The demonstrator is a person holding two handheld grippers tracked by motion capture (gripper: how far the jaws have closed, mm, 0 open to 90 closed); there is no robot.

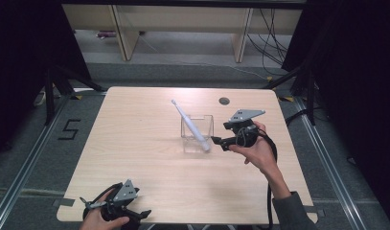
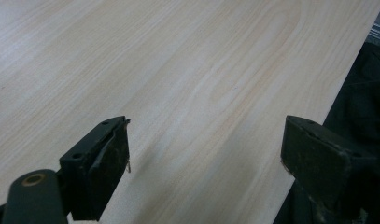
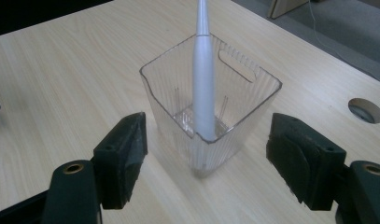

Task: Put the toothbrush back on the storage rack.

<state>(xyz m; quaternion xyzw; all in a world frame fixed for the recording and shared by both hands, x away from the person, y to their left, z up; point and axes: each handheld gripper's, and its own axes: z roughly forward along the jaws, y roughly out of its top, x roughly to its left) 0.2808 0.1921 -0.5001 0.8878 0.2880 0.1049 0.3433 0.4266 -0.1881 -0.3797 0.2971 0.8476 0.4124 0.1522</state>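
Start from the tabletop [image 1: 149, 158]: it is bare apart from one clear ribbed plastic container [image 3: 211, 112], which stands upright a little right of the middle, well away from every edge, so you have room to work. Inside it leans a slim grey-white wand, perhaps an electric toothbrush [image 3: 204, 88], with its thick end down in the near corner of the container and its thin end sticking up and away over the far rim. Your right tongs [image 3: 206, 154] sit low and just in front of that container, spread wide with nothing between the pads, and the container's near corner lies roughly between them but untouched. If the aim is to take hold of the container, come in level and square so that both pads meet opposite walls together; a grip on the corner would likely twist the thin plastic or skid it across the wood. Close gently, because the tall leaning toothbrush looks ready to tip the container if you jolt it. Your left tongs [image 2: 206, 158] rest at the near left edge of the tabletop, also wide open and empty; keep them parked there.
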